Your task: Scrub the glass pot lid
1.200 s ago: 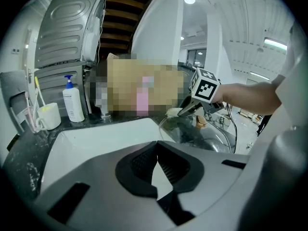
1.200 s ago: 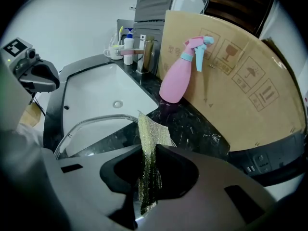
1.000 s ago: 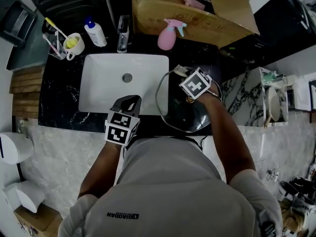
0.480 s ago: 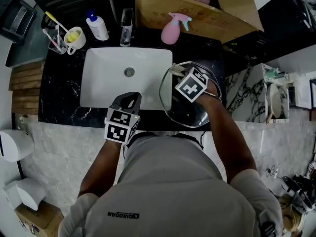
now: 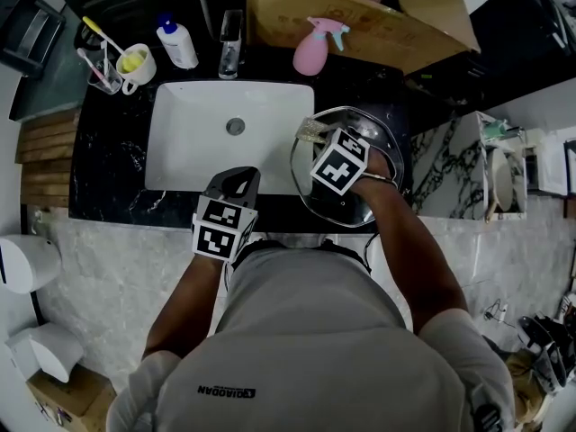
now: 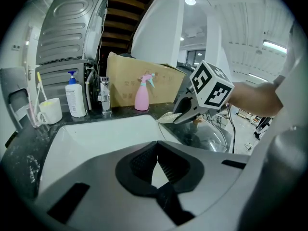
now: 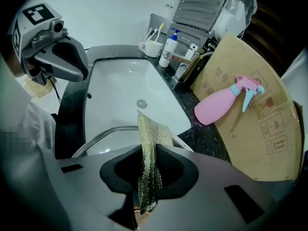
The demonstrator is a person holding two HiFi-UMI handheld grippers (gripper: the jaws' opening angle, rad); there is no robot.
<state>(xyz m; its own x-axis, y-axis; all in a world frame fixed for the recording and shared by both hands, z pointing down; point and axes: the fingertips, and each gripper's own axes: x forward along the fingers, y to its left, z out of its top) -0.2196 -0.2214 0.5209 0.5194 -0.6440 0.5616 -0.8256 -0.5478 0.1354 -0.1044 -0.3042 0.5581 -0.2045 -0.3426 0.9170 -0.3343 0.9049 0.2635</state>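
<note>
Black worktop (image 5: 108, 187) beside a white sink (image 5: 193, 133): your right tool (image 7: 147, 174) pinches a scouring cloth (image 7: 151, 143) over the glass lid (image 5: 373, 138) at its rim (left tool (image 6: 156, 170) jaws together, empty). Mid-scrub, it seems; next, press down and sweep across the glass.

One glass lid (image 5: 373, 138), one scouring pad (image 7: 149, 143), two claws (image 6: 157, 162) (image 7: 147, 170)

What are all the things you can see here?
white rectangular sink: one, white, middle of counter
black marble counter: one, black, around sink
round glass pot lid: one, clear, right of sink
greenish mesh scrub cloth: one, greenish, over lid
pink plastic spray bottle: one, pink, before box
brown cardboard box: one, brown, behind counter
white pump bottle: one, white, back left
chrome tap: one, silver, behind sink
white mug: one, white, back left
left gripper: one, grey, sink's front, shut
right gripper: one, grey, clamped on cloth
</note>
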